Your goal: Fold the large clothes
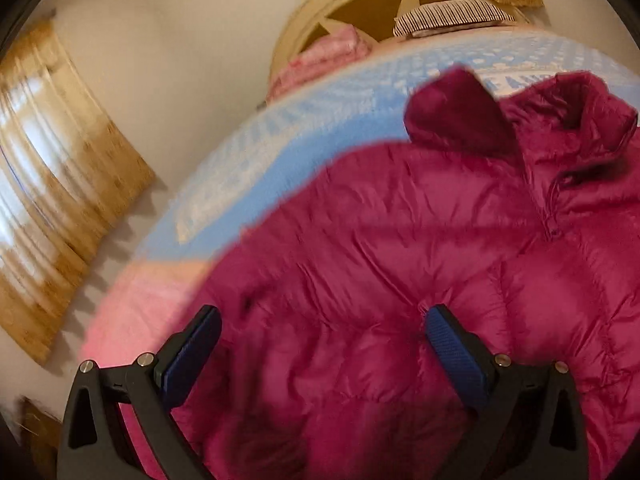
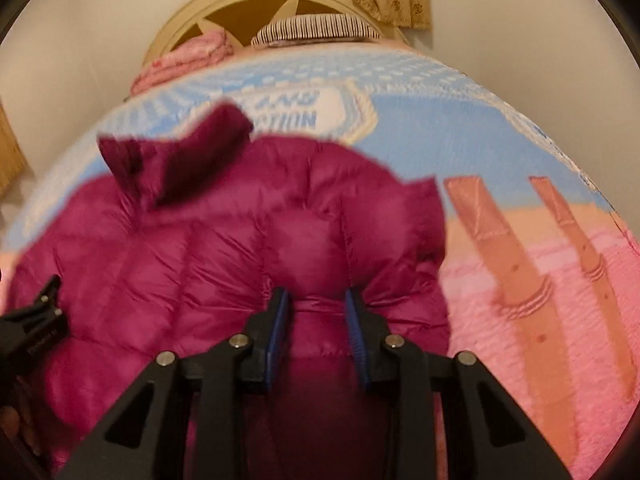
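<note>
Your right gripper [image 2: 316,300] is pinching a puffy bunch of the magenta down jacket [image 2: 224,240] at its near edge, both blue pads sunk into the fabric with a fold squeezed between them. Your left gripper [image 1: 324,320] is spread wide over the same jacket, nothing clamped, though the right-hand pad looks like it's touching the quilting.

Going big to small: the bed takes up most of both views, covered by a blanket [image 2: 460,136] that's light blue further away, pink and orange nearer you, with a white printed label I can only partly read. The jacket lies spread out on it, collar [image 2: 172,152] sticking up at the far end, zipper visible in the left wrist view. Behind the bed there's a round cream headboard [image 2: 256,4], then a striped pillow [image 2: 316,28] and a folded pink cloth [image 2: 192,56] beside it. Motion blur smears a lot of the detail.
</note>
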`<control>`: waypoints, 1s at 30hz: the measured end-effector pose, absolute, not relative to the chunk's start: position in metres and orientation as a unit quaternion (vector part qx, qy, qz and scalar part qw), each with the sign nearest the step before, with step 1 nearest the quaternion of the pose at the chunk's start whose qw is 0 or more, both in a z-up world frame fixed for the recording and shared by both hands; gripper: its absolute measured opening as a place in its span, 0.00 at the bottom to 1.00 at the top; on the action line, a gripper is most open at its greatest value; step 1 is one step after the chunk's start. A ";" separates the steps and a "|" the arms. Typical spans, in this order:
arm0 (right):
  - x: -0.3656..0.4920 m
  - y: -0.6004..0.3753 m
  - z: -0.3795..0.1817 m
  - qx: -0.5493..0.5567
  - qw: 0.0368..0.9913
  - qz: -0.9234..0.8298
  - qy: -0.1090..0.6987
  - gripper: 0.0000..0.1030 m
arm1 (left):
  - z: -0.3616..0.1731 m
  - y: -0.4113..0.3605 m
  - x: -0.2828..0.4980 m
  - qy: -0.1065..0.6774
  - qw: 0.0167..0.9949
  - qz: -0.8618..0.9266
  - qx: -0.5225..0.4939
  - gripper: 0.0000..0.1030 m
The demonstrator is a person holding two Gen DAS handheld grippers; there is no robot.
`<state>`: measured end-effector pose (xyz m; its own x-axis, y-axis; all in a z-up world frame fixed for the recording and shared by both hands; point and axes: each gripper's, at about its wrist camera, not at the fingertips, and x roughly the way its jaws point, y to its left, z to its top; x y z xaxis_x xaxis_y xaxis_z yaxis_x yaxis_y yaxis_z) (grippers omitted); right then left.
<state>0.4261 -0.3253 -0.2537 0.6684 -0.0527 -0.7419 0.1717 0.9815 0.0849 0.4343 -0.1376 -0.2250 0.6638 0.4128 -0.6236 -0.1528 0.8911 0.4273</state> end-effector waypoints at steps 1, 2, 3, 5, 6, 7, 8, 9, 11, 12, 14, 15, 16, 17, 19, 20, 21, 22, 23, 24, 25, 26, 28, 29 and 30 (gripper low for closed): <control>0.425 -0.324 -0.253 0.070 0.911 -0.064 0.402 0.32 | -0.227 -0.139 0.435 0.379 0.896 0.156 0.171 0.99; 0.425 -0.323 -0.253 0.065 0.911 -0.067 0.402 0.32 | -0.228 -0.139 0.436 0.380 0.896 0.154 0.172 0.99; 0.426 -0.323 -0.253 0.060 0.910 -0.070 0.404 0.32 | -0.228 -0.139 0.437 0.381 0.896 0.153 0.172 0.99; 0.425 -0.322 -0.254 0.049 0.910 -0.076 0.406 0.32 | -0.232 -0.138 0.438 0.382 0.897 0.150 0.165 0.99; 0.425 -0.320 -0.253 0.044 0.910 -0.078 0.406 0.32 | -0.232 -0.137 0.438 0.382 0.898 0.149 0.161 0.99; 0.424 -0.319 -0.254 0.039 0.910 -0.081 0.405 0.32 | -0.233 -0.136 0.438 0.382 0.898 0.148 0.160 0.99; 0.425 -0.319 -0.255 0.035 0.910 -0.083 0.405 0.32 | -0.231 -0.134 0.437 0.382 0.898 0.148 0.159 0.99; 0.425 -0.317 -0.255 0.033 0.910 -0.084 0.405 0.32 | -0.231 -0.133 0.437 0.382 0.899 0.147 0.157 0.99; 0.426 -0.316 -0.255 0.028 0.909 -0.086 0.406 0.32 | -0.232 -0.134 0.436 0.381 0.900 0.146 0.153 0.99; 0.426 -0.312 -0.254 0.024 0.909 -0.088 0.406 0.32 | -0.234 -0.136 0.436 0.381 0.900 0.146 0.153 0.99; 0.426 -0.310 -0.254 0.016 0.908 -0.092 0.408 0.32 | -0.233 -0.135 0.437 0.381 0.900 0.146 0.153 0.99; 0.426 -0.309 -0.254 0.013 0.908 -0.093 0.409 0.32 | -0.234 -0.136 0.438 0.381 0.900 0.145 0.152 0.99; 0.427 -0.309 -0.254 0.009 0.907 -0.094 0.410 0.32 | -0.235 -0.135 0.438 0.382 0.901 0.144 0.149 0.99; 0.428 -0.308 -0.254 0.003 0.906 -0.096 0.411 0.32 | -0.235 -0.136 0.437 0.383 0.901 0.142 0.147 0.99; 0.429 -0.304 -0.253 -0.011 0.904 -0.099 0.417 0.32 | -0.235 -0.132 0.438 0.384 0.902 0.139 0.142 0.99; 0.430 -0.304 -0.251 -0.017 0.902 -0.098 0.420 0.32 | -0.235 -0.130 0.439 0.385 0.902 0.138 0.140 0.99; 0.430 -0.303 -0.247 -0.019 0.901 -0.099 0.421 0.32 | -0.235 -0.130 0.439 0.385 0.902 0.137 0.138 0.99; 0.427 -0.304 -0.241 -0.019 0.902 -0.103 0.419 0.35 | -0.235 -0.129 0.438 0.385 0.902 0.136 0.137 0.99; 0.422 -0.303 -0.233 -0.016 0.905 -0.107 0.411 0.38 | -0.235 -0.129 0.439 0.385 0.903 0.135 0.135 0.99; 0.417 -0.300 -0.227 -0.013 0.909 -0.108 0.402 0.46 | -0.234 -0.128 0.438 0.385 0.903 0.134 0.134 0.99; 0.409 -0.294 -0.214 -0.009 0.917 -0.104 0.385 0.50 | -0.234 -0.128 0.438 0.386 0.903 0.133 0.132 0.99; 0.403 -0.287 -0.205 -0.011 0.922 -0.099 0.373 0.50 | -0.234 -0.127 0.438 0.386 0.904 0.133 0.131 0.99; 0.396 -0.272 -0.197 -0.012 0.929 -0.083 0.360 0.50 | -0.234 -0.127 0.438 0.386 0.904 0.132 0.131 0.99; 0.395 -0.263 -0.196 -0.011 0.931 -0.067 0.359 0.50 | -0.234 -0.126 0.438 0.386 0.904 0.132 0.129 0.99; 0.396 -0.254 -0.201 -0.010 0.930 -0.051 0.364 0.50 | -0.234 -0.126 0.438 0.387 0.904 0.130 0.127 0.99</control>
<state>0.3961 -0.2542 -0.2006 0.7294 -0.1020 -0.6764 0.0875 0.9946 -0.0556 0.4378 -0.1262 -0.2344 0.6667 0.3339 -0.6664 -0.1378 0.9339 0.3300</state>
